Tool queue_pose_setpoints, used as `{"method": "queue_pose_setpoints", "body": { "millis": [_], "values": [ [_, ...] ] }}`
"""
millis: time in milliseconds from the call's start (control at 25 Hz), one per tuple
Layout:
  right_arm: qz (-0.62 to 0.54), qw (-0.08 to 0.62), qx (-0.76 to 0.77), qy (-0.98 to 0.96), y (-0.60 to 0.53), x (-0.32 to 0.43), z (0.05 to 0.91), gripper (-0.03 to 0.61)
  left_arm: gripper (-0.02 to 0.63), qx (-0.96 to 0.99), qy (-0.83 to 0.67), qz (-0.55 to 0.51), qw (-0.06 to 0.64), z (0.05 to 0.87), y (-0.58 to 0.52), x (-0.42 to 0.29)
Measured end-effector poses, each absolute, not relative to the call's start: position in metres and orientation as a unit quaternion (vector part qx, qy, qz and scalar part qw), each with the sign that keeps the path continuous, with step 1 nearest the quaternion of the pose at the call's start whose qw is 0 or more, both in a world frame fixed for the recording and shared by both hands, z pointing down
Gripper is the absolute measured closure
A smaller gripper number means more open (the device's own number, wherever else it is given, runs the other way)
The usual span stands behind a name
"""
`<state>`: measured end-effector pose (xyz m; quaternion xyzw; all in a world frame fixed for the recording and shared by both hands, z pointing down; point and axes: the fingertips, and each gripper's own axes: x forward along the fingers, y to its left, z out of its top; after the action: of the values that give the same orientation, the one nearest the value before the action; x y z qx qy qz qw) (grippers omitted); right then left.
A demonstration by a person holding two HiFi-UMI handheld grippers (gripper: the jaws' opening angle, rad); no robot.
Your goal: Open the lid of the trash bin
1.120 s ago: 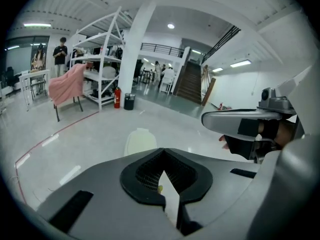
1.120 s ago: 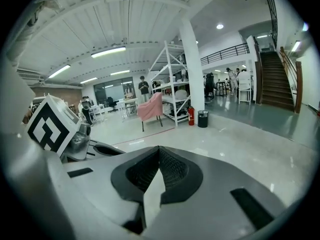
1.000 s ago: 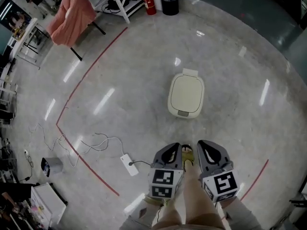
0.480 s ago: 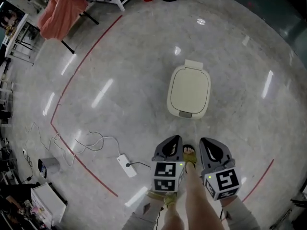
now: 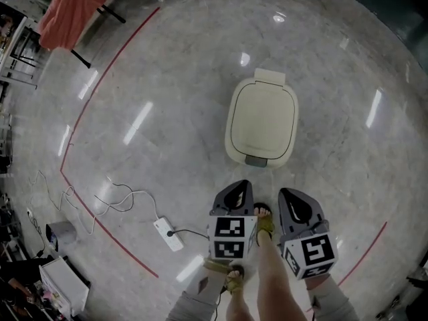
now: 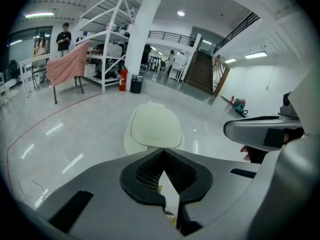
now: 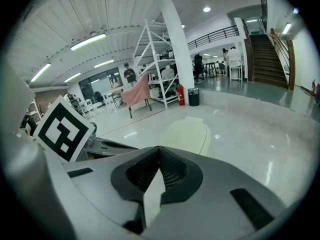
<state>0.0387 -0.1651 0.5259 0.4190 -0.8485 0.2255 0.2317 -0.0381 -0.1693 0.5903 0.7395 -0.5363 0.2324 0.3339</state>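
No legible text, brand, number anywhere. Square markers (image 5: 228, 238) carry only black-white pattern, no characters.

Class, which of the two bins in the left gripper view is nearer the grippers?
The closed cream trash bin; the black bin stands far off by the pillar.

Glossy polished stone floor (image 5: 167, 79); matt plastic bin lid (image 5: 263, 121)

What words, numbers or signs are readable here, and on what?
No readable text anywhere.
Trash bin: no label visible.
Cubes on left gripper and right gripper: black-and-white square patterns, not letters.
Red fire extinguisher: print too small to read.
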Motion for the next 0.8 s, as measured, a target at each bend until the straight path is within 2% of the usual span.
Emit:
{"method": "queue_pose_setpoints", "body": {
  "millis": [360, 800],
  "values": [
    [0.232, 0.248, 0.415, -0.844, -0.175, 0.043, 0.572, 0.58, 0.609, 0.741, -0.529, 0.252, 0.327, 0.645, -0.193, -0.034],
    [0.24, 0.26, 0.402, -0.845, -0.174, 0.04, 0.586, 0.58, 0.609, 0.739, -0.52, 0.298, 0.307, 0.673, -0.217, -0.037]
  ]
}}
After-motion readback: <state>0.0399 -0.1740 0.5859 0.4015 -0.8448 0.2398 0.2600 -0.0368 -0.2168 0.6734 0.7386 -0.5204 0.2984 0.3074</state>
